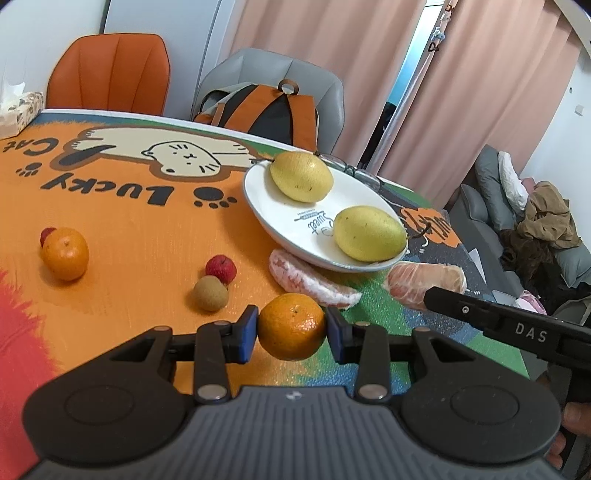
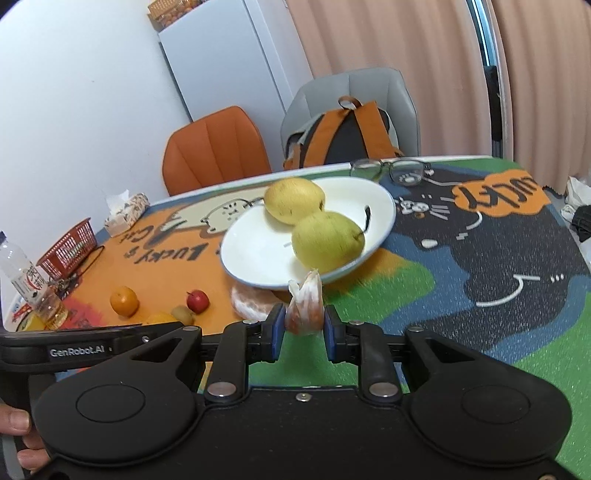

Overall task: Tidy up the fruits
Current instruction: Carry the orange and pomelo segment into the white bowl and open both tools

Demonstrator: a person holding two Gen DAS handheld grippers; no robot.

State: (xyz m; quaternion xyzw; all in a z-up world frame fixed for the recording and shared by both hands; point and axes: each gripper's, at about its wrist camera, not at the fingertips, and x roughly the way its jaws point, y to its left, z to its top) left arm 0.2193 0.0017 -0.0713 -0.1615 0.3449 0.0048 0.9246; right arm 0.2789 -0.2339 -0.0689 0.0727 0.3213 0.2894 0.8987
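Ahead of the grippers, beyond the far edge of the table (image 2: 480,258) with its cartoon-cat cover, two chairs stand side by side: an orange chair (image 1: 110,70) and a grey chair (image 2: 354,96) carrying an orange-and-black backpack (image 2: 347,136). Behind them rises a plain white wall (image 2: 74,92), with a tall white cabinet (image 2: 229,59) against it and a woven basket (image 2: 162,7) on top. Pink curtains (image 1: 332,55) hang floor-length further right, parted by a narrow strip of daylight (image 1: 417,55). Off to the right of the left gripper sits a grey sofa (image 1: 480,206) heaped with clothes (image 1: 546,218).
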